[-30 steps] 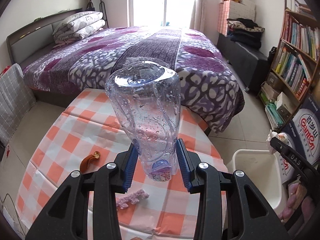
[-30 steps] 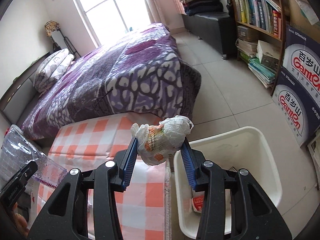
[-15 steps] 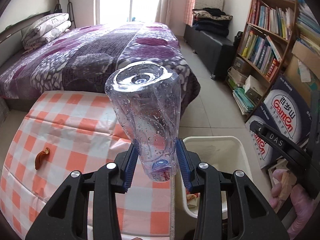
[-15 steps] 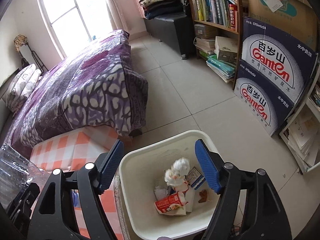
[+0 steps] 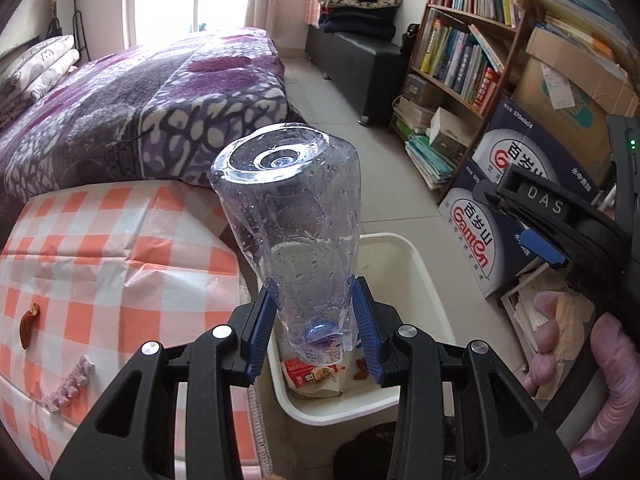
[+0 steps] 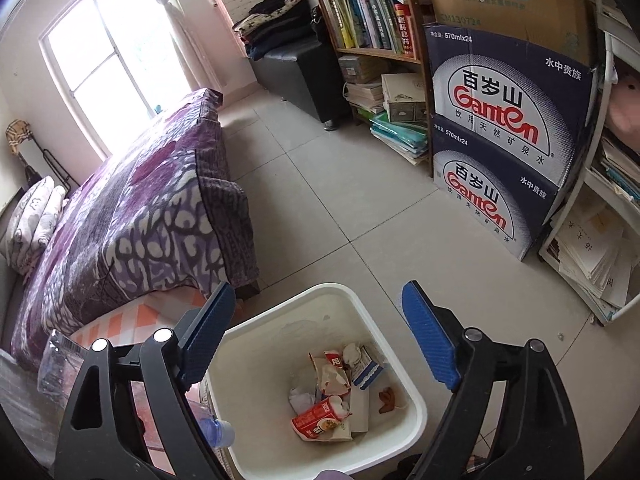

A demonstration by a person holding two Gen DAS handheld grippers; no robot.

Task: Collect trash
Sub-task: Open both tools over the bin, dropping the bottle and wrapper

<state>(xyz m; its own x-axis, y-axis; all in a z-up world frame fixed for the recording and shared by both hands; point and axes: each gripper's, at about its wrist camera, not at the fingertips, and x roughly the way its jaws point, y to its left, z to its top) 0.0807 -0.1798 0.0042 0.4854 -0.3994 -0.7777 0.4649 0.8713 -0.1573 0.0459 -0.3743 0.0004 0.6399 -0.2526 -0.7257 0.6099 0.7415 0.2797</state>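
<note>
My left gripper (image 5: pixel 316 330) is shut on a clear crumpled plastic bottle (image 5: pixel 292 232), held cap-down with its base pointing away, over the near left edge of the white trash bin (image 5: pixel 416 276). My right gripper (image 6: pixel 320 336) is open and empty above the same bin (image 6: pixel 400 364), which holds wrappers, a red packet (image 6: pixel 316 420) and the dropped white bag (image 6: pixel 352 354). The bottle also shows at the lower left of the right wrist view (image 6: pixel 60 364). A brown peel (image 5: pixel 29 322) and a pink scrap (image 5: pixel 68 386) lie on the orange-checked table (image 5: pixel 100 264).
A purple patterned bed (image 5: pixel 140 100) stands behind the table. Stacked blue Ganten water boxes (image 6: pixel 504 132), a bookshelf (image 5: pixel 460 52) and paper piles (image 6: pixel 588 248) line the right side. A dark bench (image 5: pixel 360 64) stands by the window. Tiled floor (image 6: pixel 352 200) surrounds the bin.
My right gripper opened and let the white bag fall into the bin. My left gripper carried the bottle rightward from over the table to the bin's edge.
</note>
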